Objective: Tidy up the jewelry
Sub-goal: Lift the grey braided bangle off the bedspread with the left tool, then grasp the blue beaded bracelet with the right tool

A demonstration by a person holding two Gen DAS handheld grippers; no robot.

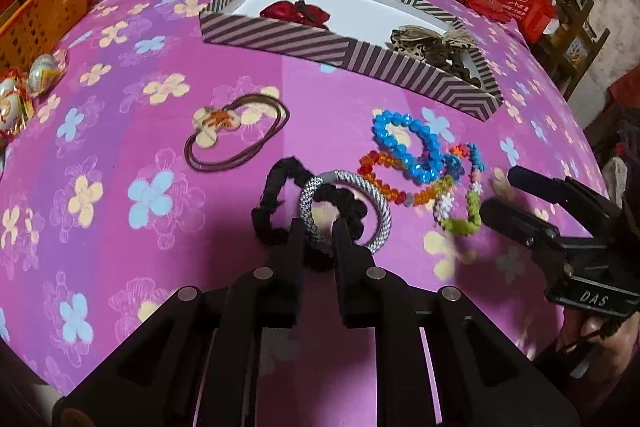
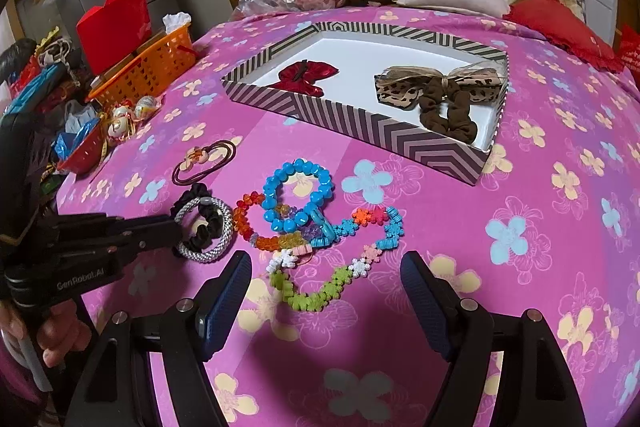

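1. Right wrist view: a pink floral bedspread (image 2: 460,211) of smooth printed fabric covers the whole work surface.
2. Striped cardboard box (image 2: 384,137): shallow, angular, white inside. It holds a red satin bow (image 2: 306,77) and a leopard-print bow on a brown scrunchie (image 2: 440,95).
3. Flower-bead necklace (image 2: 340,267): green, white, blue and orange plastic, lying loose just ahead of the right gripper (image 2: 326,291).
4. Blue bracelet (image 2: 298,195) overlaps an orange bracelet (image 2: 260,227); both have glossy faceted beads.
5. Silver woven bangle (image 1: 346,211) lies over a black scrunchie (image 1: 280,203).
6. Brown hair elastic (image 1: 236,133) lies apart, left.
7. Right gripper: jaws spread wide, touching nothing.
8. Left gripper (image 1: 318,227): jaws narrowed, pinching the bangle rim.
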